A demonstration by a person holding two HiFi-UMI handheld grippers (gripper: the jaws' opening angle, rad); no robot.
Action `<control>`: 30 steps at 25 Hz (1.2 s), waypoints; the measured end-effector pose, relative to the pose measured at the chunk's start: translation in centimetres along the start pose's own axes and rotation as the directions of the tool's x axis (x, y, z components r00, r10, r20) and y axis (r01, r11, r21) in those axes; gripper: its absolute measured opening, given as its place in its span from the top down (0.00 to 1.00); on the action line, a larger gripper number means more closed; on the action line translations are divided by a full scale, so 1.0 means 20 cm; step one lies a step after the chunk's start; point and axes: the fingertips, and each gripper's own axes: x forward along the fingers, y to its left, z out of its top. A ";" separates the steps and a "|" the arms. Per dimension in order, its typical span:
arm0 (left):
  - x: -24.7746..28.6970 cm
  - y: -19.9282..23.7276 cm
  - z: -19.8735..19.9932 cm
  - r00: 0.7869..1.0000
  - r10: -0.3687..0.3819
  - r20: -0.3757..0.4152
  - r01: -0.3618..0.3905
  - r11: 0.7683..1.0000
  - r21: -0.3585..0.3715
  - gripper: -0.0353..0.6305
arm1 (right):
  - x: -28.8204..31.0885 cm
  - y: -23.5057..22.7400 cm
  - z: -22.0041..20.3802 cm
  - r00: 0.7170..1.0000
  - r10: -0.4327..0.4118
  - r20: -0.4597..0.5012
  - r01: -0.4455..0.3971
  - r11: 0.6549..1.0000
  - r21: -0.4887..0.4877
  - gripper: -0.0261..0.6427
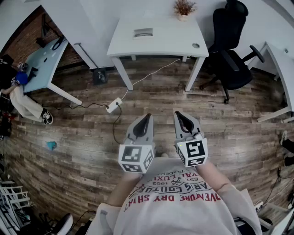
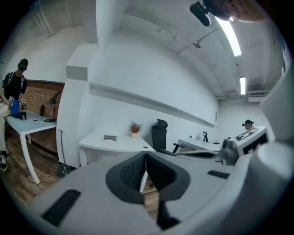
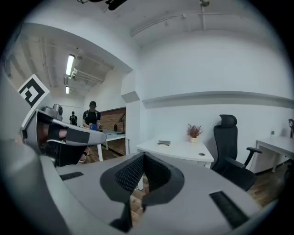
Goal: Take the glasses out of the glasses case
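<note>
Head view: the person stands on the wood floor (image 1: 82, 137), well back from the white counter (image 1: 156, 48). Left tongs (image 1: 148, 117) and right tongs (image 1: 178, 114) are held side by side close to the chest, pointing toward the counter, both over bare floor. Both look closed, with nothing in them. On the counter there is a small flat grey thing (image 1: 143, 32) near the far edge, a potted plant (image 1: 184, 8) at the back and a round hole at the right. The grey thing is likely the glasses case, but it is too small to tell. No glasses are visible anywhere. A black chair (image 1: 232, 50) stands right of the counter.

Left gripper view: the jaws meet at the tip, closed on nothing. The counter with the grey thing and plant sits far ahead, well apart from the tongs.

Right gripper view: same here, the jaws are together and empty. The counter is straight ahead in the distance, with the grey thing on top and its lid state unreadable.

Progress: my read is that nothing has started. There is no contact with the case, no sign it has been opened, and the glasses are not out. All of it is left: walk up to the counter, steady the case with one pair of tongs, open it, then lift the glasses out with the other.
</note>
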 end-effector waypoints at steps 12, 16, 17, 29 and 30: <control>0.08 0.04 -0.02 1.000 0.009 -0.024 -0.010 0.999 -0.033 0.94 | 0.06 -0.05 -0.04 0.999 0.000 -0.034 0.000 1.000 0.019 0.94; 0.15 0.06 -0.06 0.999 0.003 -0.049 -0.005 0.999 -0.054 0.94 | 0.10 -0.11 -0.08 0.998 -0.026 -0.051 0.029 0.998 0.050 0.94; 0.17 0.07 -0.06 0.998 0.002 -0.057 -0.005 0.998 -0.059 0.94 | 0.12 -0.11 -0.09 0.998 -0.025 -0.056 0.029 0.998 0.057 0.94; 0.49 0.45 0.04 0.993 -0.005 -0.115 -0.008 0.994 -0.106 0.94 | 0.61 -0.16 -0.01 0.994 -0.005 -0.108 0.013 0.997 0.080 0.94; 0.53 0.49 0.05 0.993 -0.010 -0.118 -0.002 0.994 -0.107 0.94 | 0.67 -0.17 0.00 0.993 -0.010 -0.114 0.020 0.996 0.082 0.94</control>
